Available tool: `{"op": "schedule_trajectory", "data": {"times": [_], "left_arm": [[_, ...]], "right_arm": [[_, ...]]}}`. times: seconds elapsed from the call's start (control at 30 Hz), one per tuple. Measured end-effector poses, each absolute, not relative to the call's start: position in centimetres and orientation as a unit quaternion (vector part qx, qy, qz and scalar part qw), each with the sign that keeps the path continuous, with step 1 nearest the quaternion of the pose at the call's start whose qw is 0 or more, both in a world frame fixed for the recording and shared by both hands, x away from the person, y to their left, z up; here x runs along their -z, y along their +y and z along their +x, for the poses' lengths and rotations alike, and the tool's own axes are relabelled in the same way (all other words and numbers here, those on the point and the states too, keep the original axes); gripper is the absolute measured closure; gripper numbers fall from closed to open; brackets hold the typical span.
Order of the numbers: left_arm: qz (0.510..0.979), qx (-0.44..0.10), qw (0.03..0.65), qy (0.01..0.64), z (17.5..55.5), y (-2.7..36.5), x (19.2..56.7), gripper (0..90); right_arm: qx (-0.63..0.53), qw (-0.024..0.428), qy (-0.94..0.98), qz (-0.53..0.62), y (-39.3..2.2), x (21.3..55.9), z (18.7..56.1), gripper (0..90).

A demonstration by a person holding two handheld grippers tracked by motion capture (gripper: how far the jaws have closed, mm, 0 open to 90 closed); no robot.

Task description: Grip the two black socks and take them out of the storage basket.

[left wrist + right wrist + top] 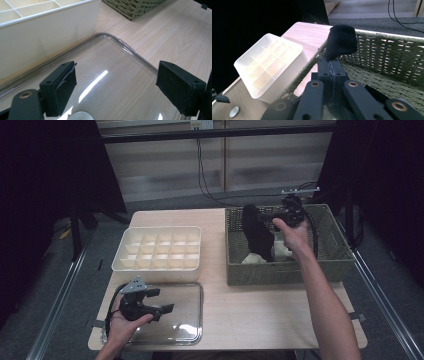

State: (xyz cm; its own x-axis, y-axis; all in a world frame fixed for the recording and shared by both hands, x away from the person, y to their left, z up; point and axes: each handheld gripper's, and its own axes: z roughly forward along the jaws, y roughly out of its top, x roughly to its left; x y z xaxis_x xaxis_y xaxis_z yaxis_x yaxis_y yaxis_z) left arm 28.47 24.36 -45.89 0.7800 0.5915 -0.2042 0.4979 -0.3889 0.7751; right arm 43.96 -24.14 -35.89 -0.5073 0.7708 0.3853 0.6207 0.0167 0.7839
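A long black sock point(258, 235) hangs over the green wicker basket point(280, 271), its lower end down among the things inside. My right gripper point(266, 216) is shut on the sock's upper part. In the right gripper view the sock point(341, 41) sticks up from the closed jaws of the right gripper point(332, 65), with the basket wall point(387, 55) behind it. My left gripper point(162, 300) stands open at the near left, low over a clear plastic lid point(186, 320). Nothing lies between the left gripper's point(117, 75) black pads point(62, 82), just the lid point(105, 57).
A white box with several small compartments point(160, 247) stands left of the basket, just behind the lid; it also shows as the white box point(37, 37) and white box point(269, 65). Pale cloth items point(256, 259) lie in the basket's bottom. Bare wooden tabletop point(250, 310) spreads in front of the basket.
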Motion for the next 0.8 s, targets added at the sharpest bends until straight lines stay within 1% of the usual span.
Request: {"op": "schedule_trajectory", "data": {"times": [0.8], "left_arm": [[0.835,-0.053,0.442,0.324,28.4,24.0,45.9,14.9]], "right_arm": [[-0.531,0.102,0.693,0.476,-25.0,32.0,42.3,89.2]]}}
